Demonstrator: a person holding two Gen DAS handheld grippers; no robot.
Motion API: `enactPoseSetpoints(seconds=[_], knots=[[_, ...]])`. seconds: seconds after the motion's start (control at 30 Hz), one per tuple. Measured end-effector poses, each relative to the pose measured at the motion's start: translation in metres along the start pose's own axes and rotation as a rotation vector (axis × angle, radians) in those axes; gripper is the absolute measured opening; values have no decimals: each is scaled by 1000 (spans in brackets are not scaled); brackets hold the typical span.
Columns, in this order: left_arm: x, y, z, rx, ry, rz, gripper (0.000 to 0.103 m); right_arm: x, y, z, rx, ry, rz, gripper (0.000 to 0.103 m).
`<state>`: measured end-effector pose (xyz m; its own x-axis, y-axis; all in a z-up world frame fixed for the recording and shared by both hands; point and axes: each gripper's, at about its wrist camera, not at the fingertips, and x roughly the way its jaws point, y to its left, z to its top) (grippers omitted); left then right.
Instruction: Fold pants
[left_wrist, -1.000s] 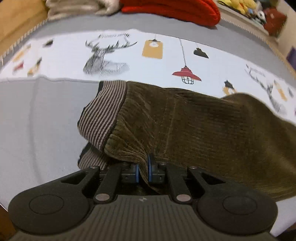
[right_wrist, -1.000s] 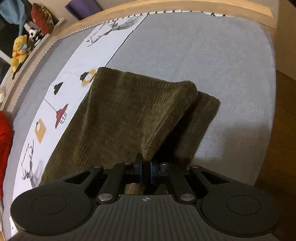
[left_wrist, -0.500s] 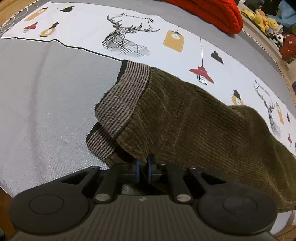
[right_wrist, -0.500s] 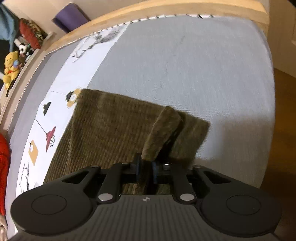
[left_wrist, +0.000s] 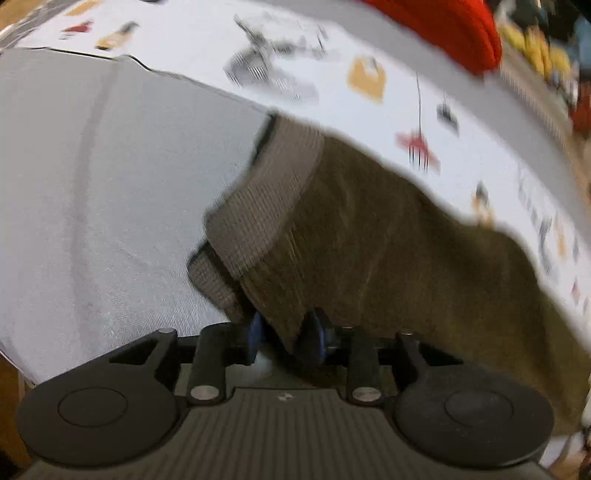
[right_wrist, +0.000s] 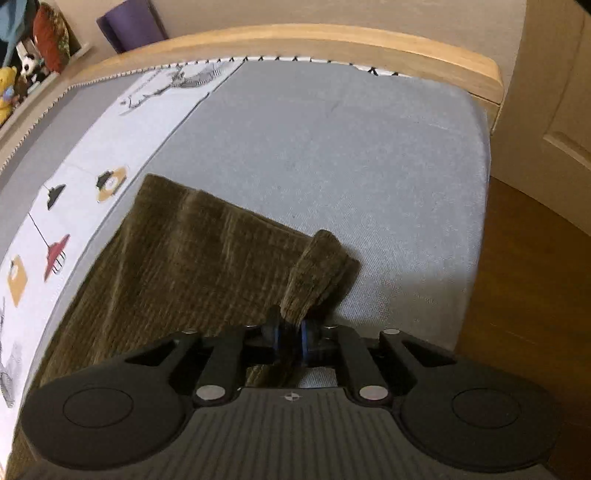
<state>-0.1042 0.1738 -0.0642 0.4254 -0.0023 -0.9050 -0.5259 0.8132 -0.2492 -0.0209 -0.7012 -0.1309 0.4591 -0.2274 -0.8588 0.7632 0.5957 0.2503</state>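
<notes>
Olive corduroy pants (left_wrist: 388, 240) lie folded lengthwise on the grey bed sheet (left_wrist: 110, 184), with the striped rib waistband (left_wrist: 266, 206) at their left end. My left gripper (left_wrist: 283, 338) sits at the near waist corner. Its jaws are opening, with a fold of the cloth loose between the blue pads. In the right wrist view the leg end of the pants (right_wrist: 192, 258) lies flat. My right gripper (right_wrist: 290, 341) is shut on the near hem corner, which stands up as a small raised fold (right_wrist: 317, 269).
A white printed strip (left_wrist: 332, 92) runs along the bed behind the pants. A red blanket (left_wrist: 443, 33) lies at the far side. The wooden bed frame (right_wrist: 295, 37) curves round the foot end, and the sheet's edge drops to the wooden floor (right_wrist: 528, 277) on the right.
The left jaws were shut on the waist corner and have now come apart; that view has shifted and blurred. The right gripper stays shut on the hem, whose raised fold has narrowed.
</notes>
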Motion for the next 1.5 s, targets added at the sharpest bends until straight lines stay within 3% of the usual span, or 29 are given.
enactPoseSetpoints(seconds=[0.13, 0.23, 0.3, 0.43, 0.5, 0.57, 0.63, 0.73, 0.8, 0.87, 0.93, 1.03, 1.07, 1.1, 1.17, 1.2, 1.27, 1.3, 1.43, 1.5], knots=[[-31, 21, -5, -148, -217, 45, 38, -1, -10, 3, 59, 2, 18, 16], [-33, 18, -2, -158, -265, 70, 45, -1, -10, 2, 49, 4, 20, 27], [-26, 11, 4, -125, -253, 66, 58, -1, -9, 1, 37, 22, 20, 35], [-8, 9, 16, -112, -242, 88, 60, 7, -7, -4, 36, 95, 28, 38], [2, 14, 17, -130, -183, 56, 29, 9, -4, -6, 33, 108, 26, 38], [-8, 17, 14, -126, -233, 70, 23, 9, -1, -7, 16, 103, 19, 38], [-9, 13, 9, -133, -193, 153, 23, 10, 1, -8, 10, 99, 13, 38], [10, 12, 15, -109, -81, 225, 35, 10, 0, -8, 18, 97, 8, 38], [13, 12, 19, -106, -79, 262, 54, 10, 1, -9, 11, 97, 0, 38], [4, 11, 14, -115, -155, 259, 56, 11, 4, -8, -1, 94, -9, 38], [-12, 3, 8, -91, -287, 252, 54, 11, 5, -8, -4, 92, -13, 38], [-28, -10, -1, -22, -429, 194, 53, 11, 4, -8, 4, 97, -8, 38], [-26, -15, -2, 10, -432, 172, 43, 11, 3, -7, 5, 97, -5, 38], [-22, -19, 0, 35, -420, 148, 27, 11, 4, -7, 4, 97, -4, 38], [-13, -26, 2, 83, -384, 125, 20, 11, 4, -8, -3, 97, -3, 38], [-6, -29, 4, 107, -352, 136, 19, 11, 4, -8, -5, 96, -3, 38], [24, -32, 8, 153, -170, 190, 20, 10, 4, -8, -7, 96, -2, 38], [37, -34, 11, 171, -125, 222, 21, 10, 4, -8, -9, 96, -2, 38], [43, -46, 6, 245, -154, 289, 21, 10, 5, -10, -15, 96, -4, 39], [37, -47, 2, 224, -207, 262, 31, 10, 5, -10, -16, 97, -3, 39]])
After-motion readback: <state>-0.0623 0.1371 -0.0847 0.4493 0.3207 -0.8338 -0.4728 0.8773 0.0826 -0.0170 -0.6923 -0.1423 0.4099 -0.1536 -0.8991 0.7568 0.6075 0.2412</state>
